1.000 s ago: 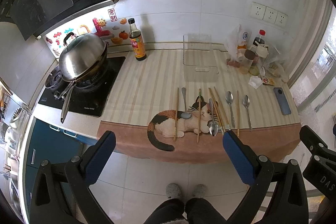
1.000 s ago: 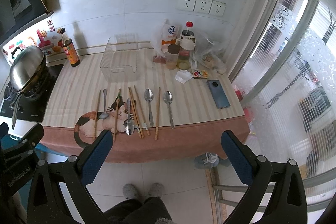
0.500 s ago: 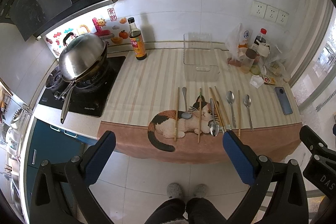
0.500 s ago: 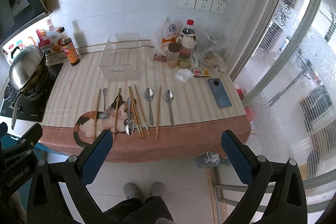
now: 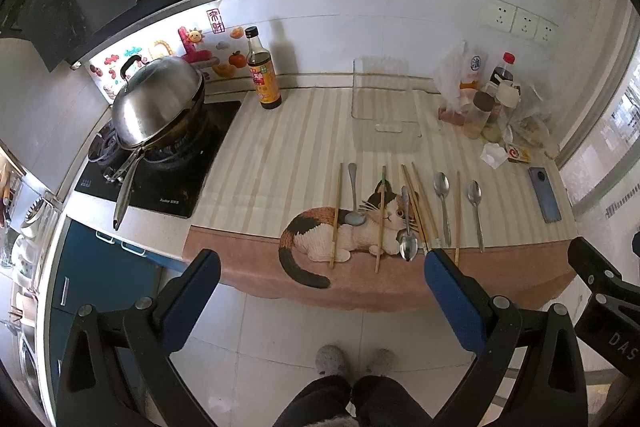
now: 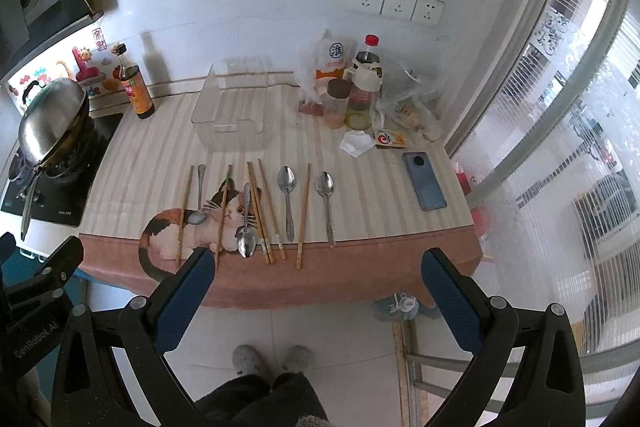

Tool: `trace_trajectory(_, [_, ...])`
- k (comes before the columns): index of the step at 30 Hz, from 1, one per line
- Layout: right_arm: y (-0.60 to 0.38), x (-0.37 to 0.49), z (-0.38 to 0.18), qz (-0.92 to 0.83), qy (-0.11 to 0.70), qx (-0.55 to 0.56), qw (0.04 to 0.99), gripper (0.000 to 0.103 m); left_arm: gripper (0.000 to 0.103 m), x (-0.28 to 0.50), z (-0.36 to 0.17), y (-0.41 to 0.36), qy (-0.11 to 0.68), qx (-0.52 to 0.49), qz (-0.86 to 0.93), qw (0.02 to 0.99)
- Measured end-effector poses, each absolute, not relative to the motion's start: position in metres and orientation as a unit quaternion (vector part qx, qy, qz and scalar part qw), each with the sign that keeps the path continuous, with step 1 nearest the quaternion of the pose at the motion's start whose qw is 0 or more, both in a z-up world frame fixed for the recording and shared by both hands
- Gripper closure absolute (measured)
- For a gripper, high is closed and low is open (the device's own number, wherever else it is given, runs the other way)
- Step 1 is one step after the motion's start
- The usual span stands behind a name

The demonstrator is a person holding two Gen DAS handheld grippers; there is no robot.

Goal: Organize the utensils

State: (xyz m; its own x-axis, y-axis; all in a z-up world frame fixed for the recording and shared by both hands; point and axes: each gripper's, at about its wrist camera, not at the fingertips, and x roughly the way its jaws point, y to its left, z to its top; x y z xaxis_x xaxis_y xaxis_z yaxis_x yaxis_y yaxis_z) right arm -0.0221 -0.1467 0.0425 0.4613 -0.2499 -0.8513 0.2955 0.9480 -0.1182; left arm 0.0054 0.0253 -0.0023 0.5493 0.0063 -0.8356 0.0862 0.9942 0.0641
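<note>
Several metal spoons (image 5: 443, 203) (image 6: 287, 199) and wooden chopsticks (image 5: 336, 215) (image 6: 304, 215) lie in a row on the striped cat-print mat (image 5: 280, 163) (image 6: 152, 163) near the counter's front edge. A clear plastic bin (image 5: 384, 111) (image 6: 232, 111) stands empty behind them. My left gripper (image 5: 320, 279) is open and empty, held above the floor in front of the counter. My right gripper (image 6: 316, 279) is open and empty too, also short of the counter edge.
A lidded wok (image 5: 158, 99) sits on the stove at left. A soy sauce bottle (image 5: 263, 71) stands by the wall. Bottles, jars and bags (image 6: 356, 87) crowd the back right. A phone (image 6: 424, 181) lies at the right. A glass door (image 6: 560, 107) is at far right.
Both grippers have drifted slightly closer to the counter. Nothing on the counter has moved.
</note>
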Motion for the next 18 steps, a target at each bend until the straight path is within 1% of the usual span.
trace_trajectory(5, [-0.154, -0.016, 0.038, -0.152, 0.481, 0.035, 0.863, 0.000, 0.000, 0.022, -0.009, 0.016, 0.439, 0.049, -0.004, 0.897])
trace_trajectory(9, [-0.170, 0.005, 0.018, -0.148, 0.483, 0.049, 0.862, 0.001, 0.000, 0.048, -0.024, 0.025, 0.430, 0.036, 0.037, 0.901])
trace_trajectory(11, [-0.178, 0.020, 0.005, -0.140, 0.490, 0.054, 0.859, 0.006, 0.000, 0.062, -0.034, 0.028, 0.429, 0.034, 0.060, 0.900])
trace_trajectory(13, [-0.181, 0.033, -0.012, -0.136, 0.499, 0.049, 0.854, 0.016, 0.000, 0.077, -0.049, 0.034, 0.437, 0.033, 0.075, 0.896])
trace_trajectory(18, [-0.191, 0.073, -0.067, -0.121, 0.538, 0.066, 0.832, 0.032, 0.000, 0.122, -0.102, 0.046, 0.494, 0.040, 0.092, 0.864])
